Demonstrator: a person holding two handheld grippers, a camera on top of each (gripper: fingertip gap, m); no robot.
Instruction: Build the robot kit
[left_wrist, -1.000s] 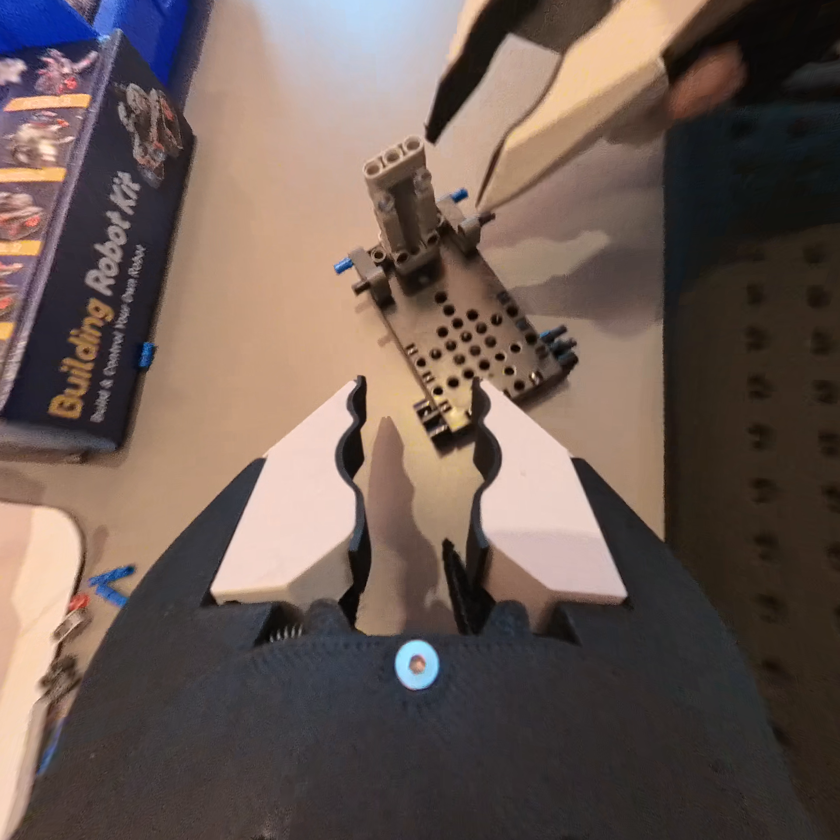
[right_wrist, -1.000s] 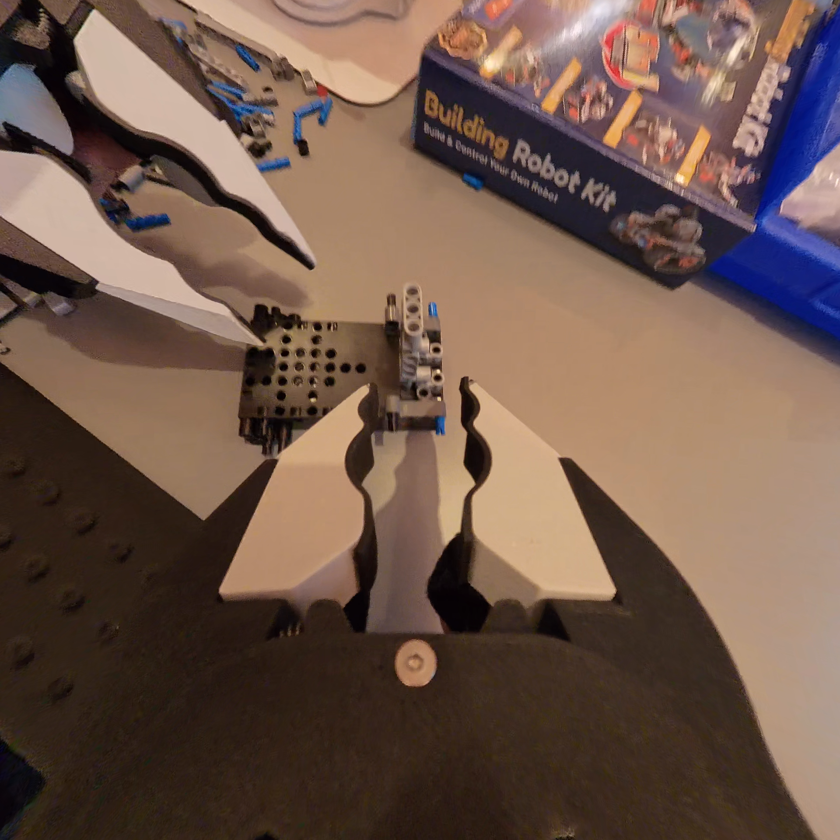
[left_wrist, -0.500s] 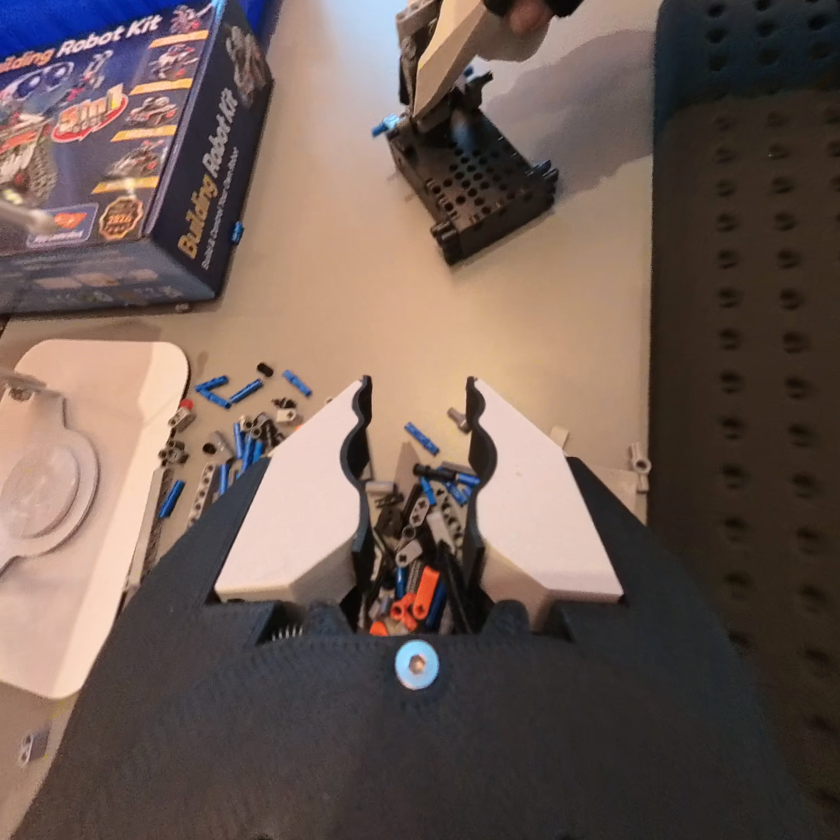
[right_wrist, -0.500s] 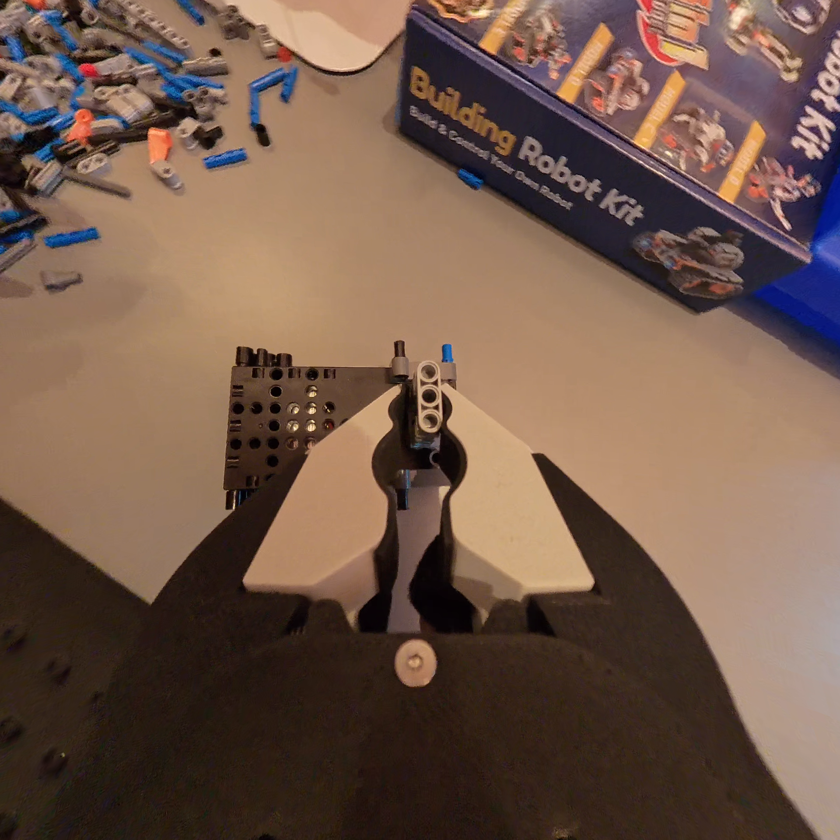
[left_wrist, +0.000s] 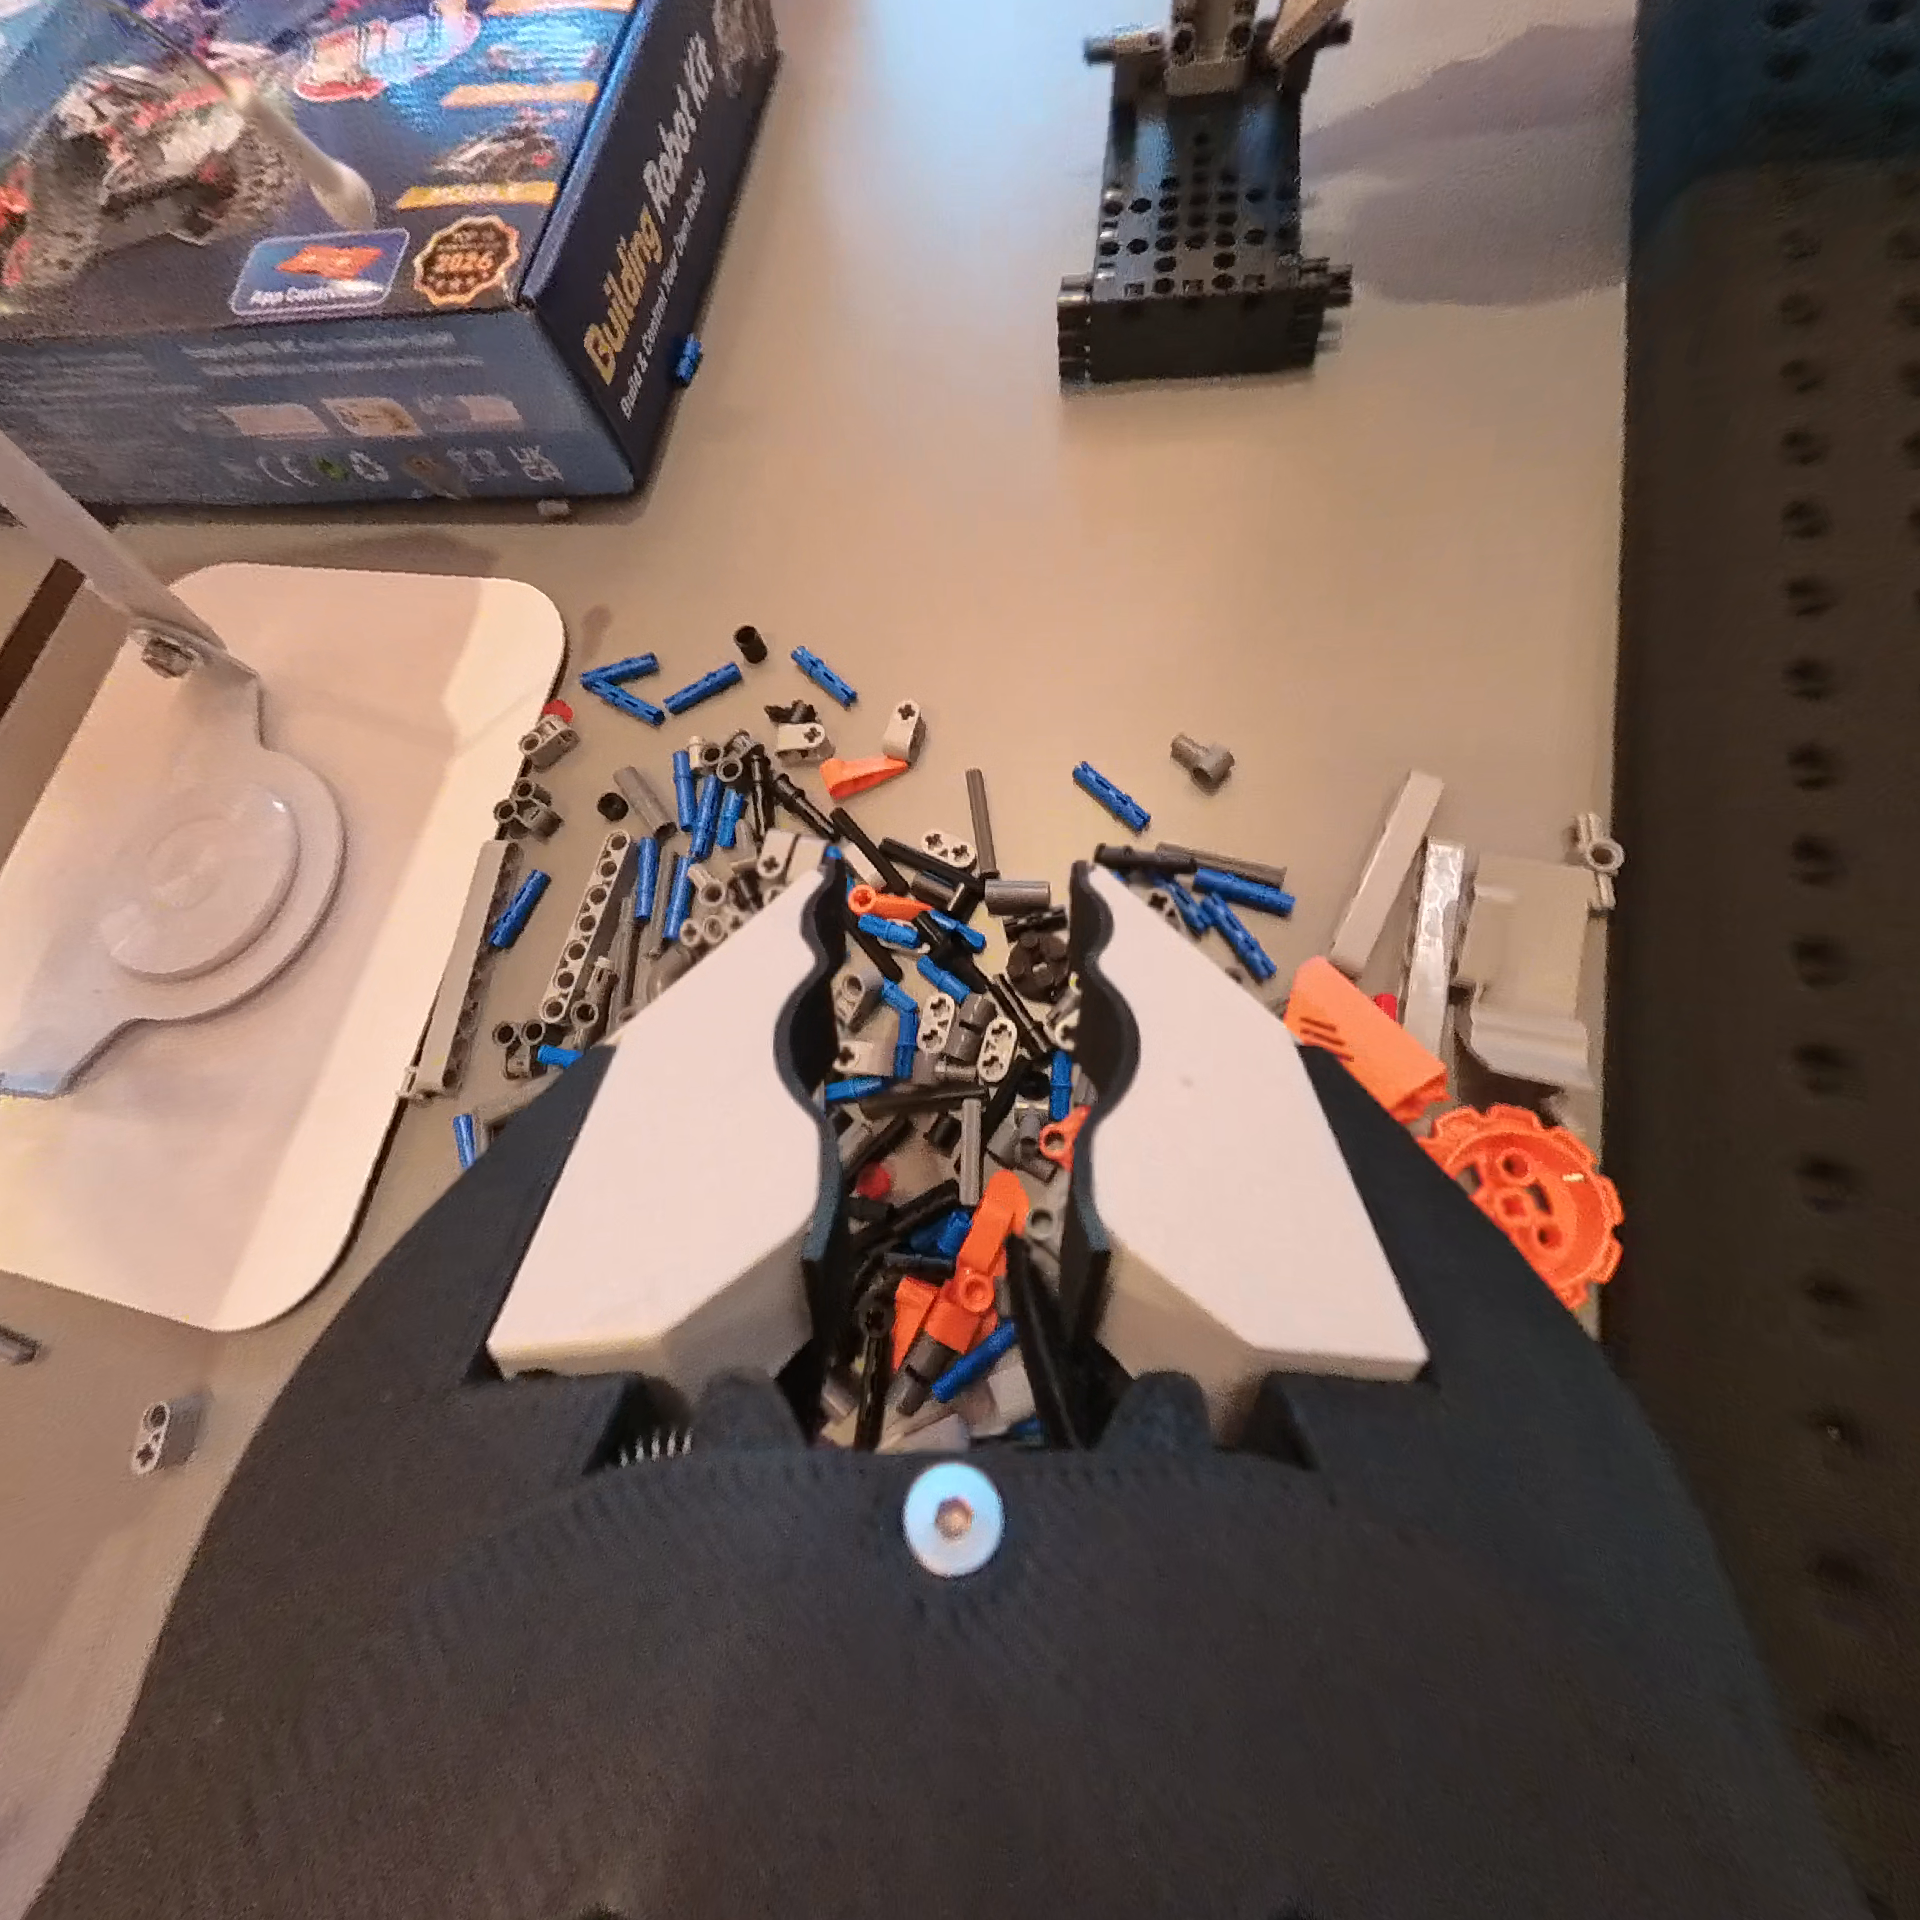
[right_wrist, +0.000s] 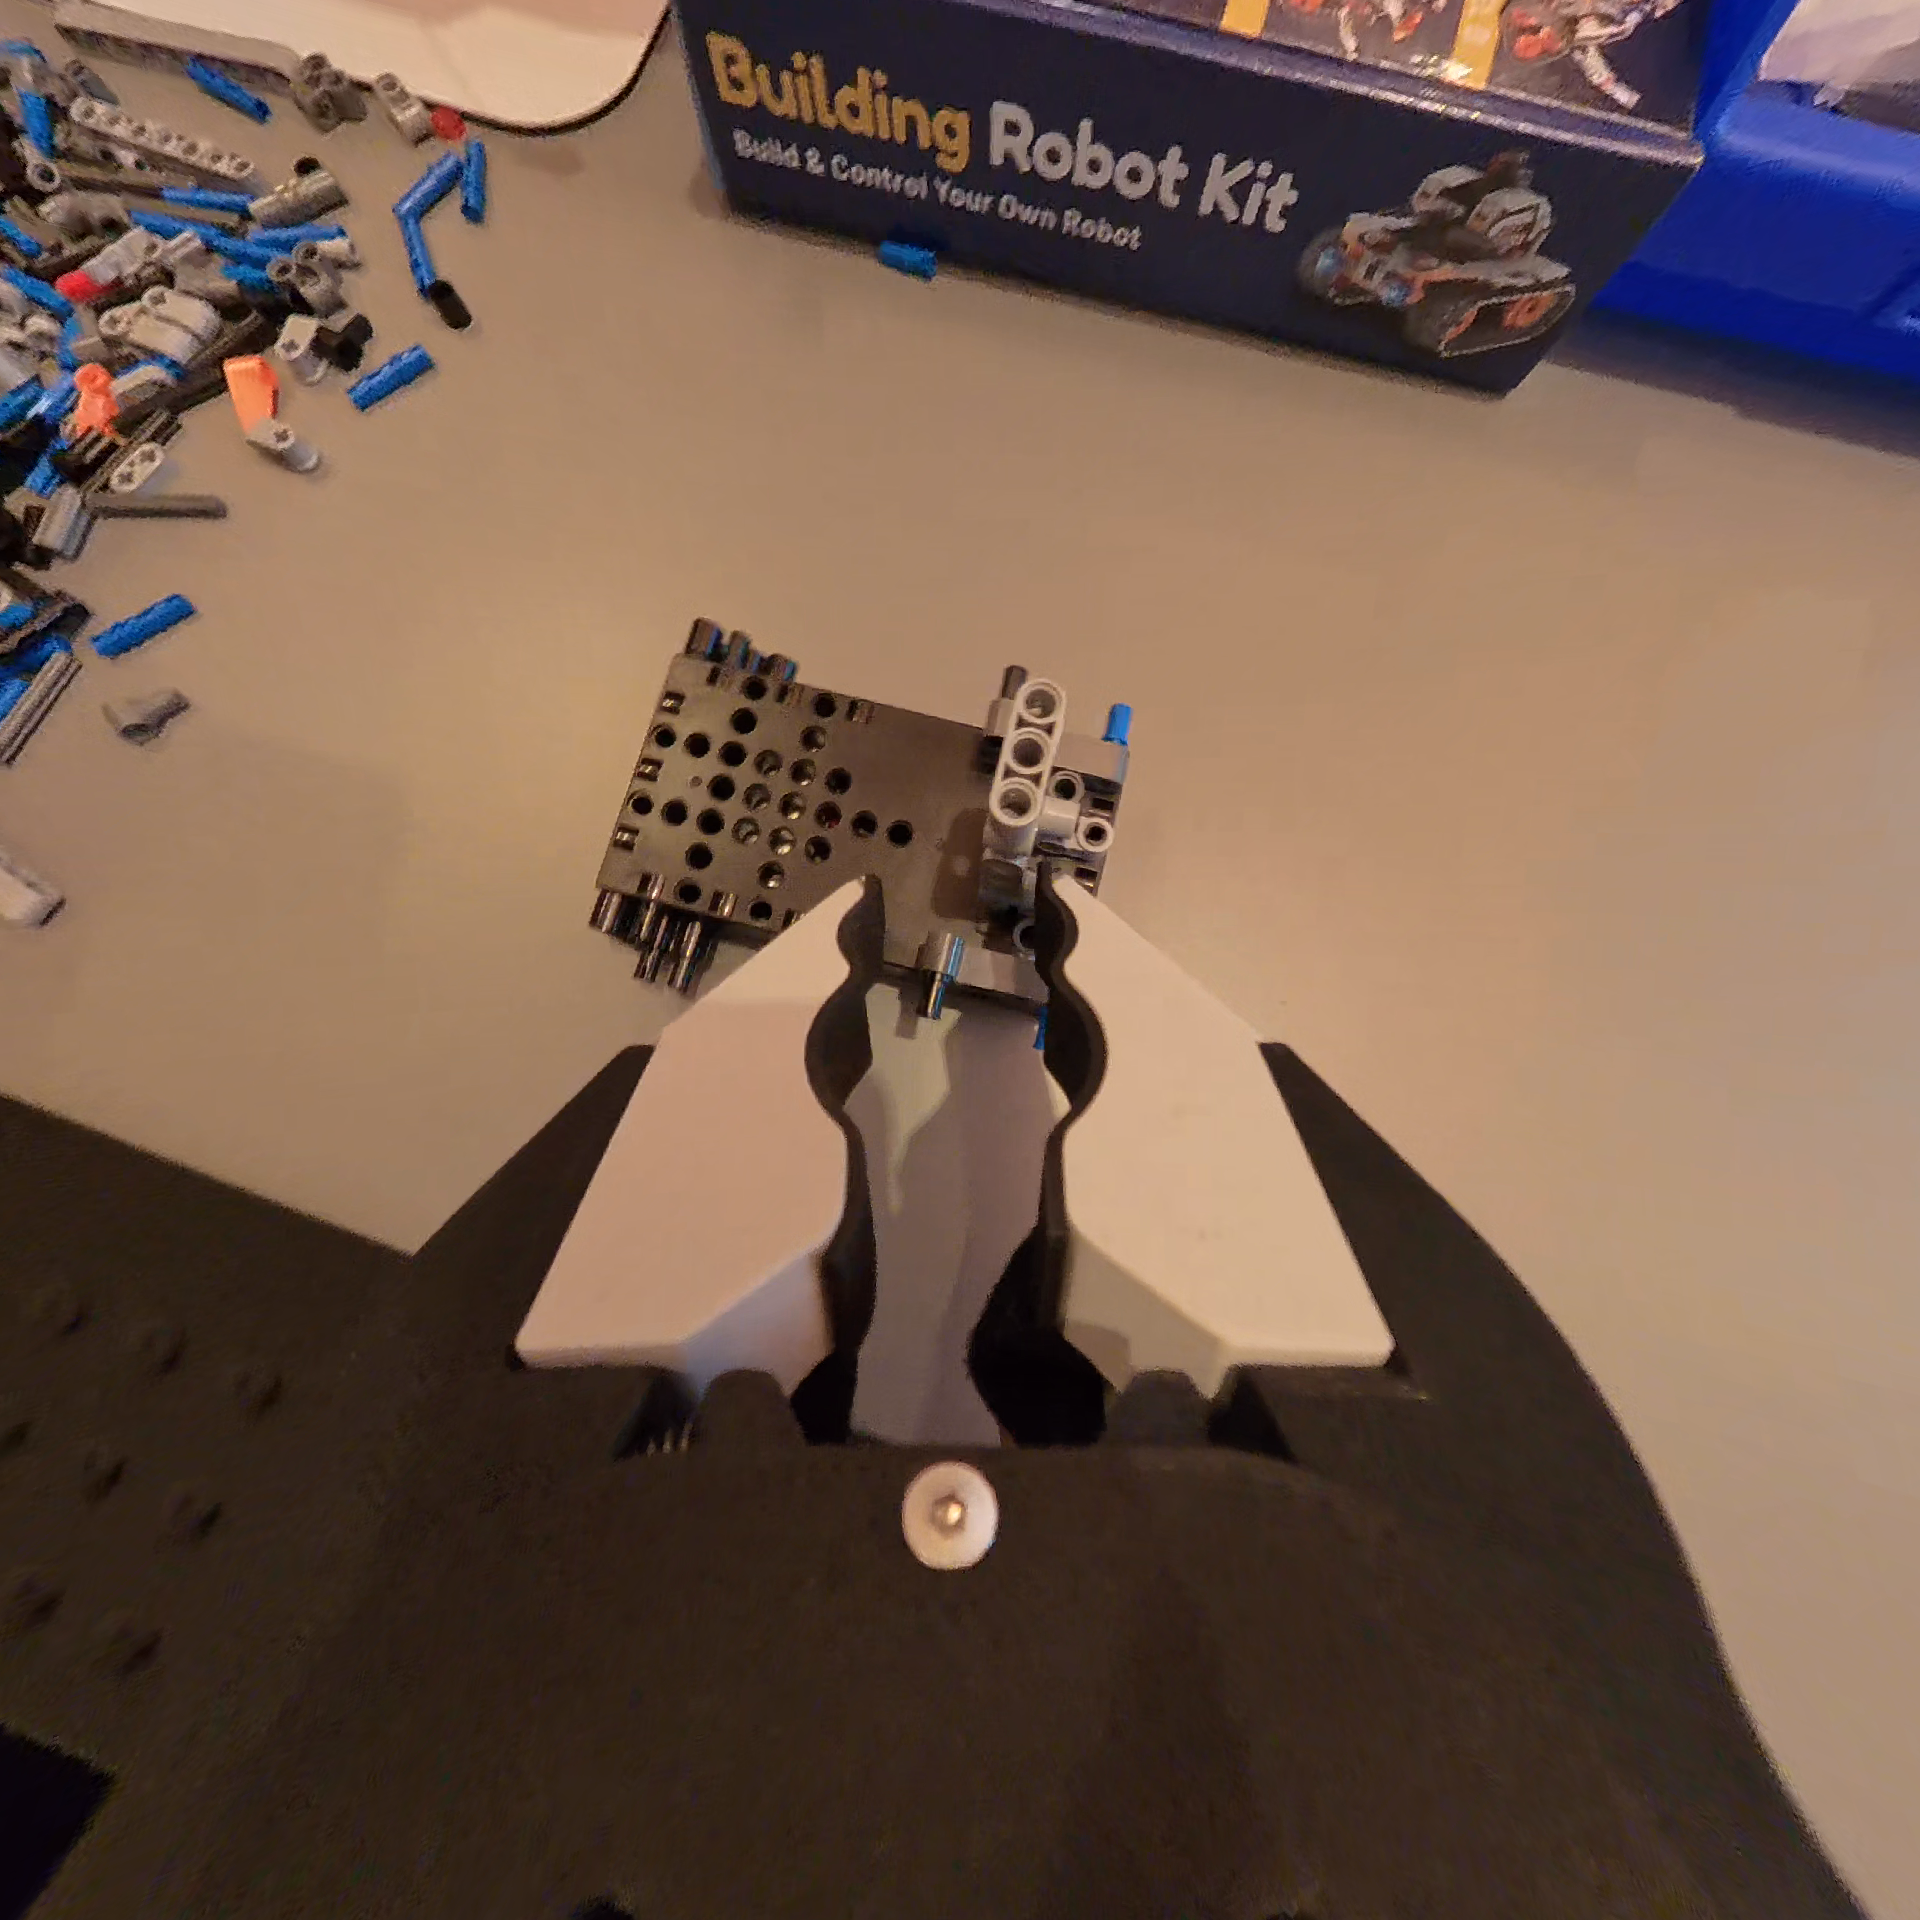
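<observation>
My left gripper is open and empty, hovering over a pile of small blue, black, grey and orange building parts. A black perforated plate with a grey upright beam stands farther off on the table. In the right wrist view, my right gripper is open, its fingertips over the near edge of that plate. The grey beam stands just beyond the right fingertip, with nothing held between the jaws.
A dark blue kit box lies at the far left, also in the right wrist view, next to a blue bin. A white base with a clear stand sits left. A dark studded mat runs along the right. An orange gear lies there.
My left gripper drew back from the plate to above the parts pile. My right gripper closed on the grey beam half a second ago, then opened and backed off slightly.
</observation>
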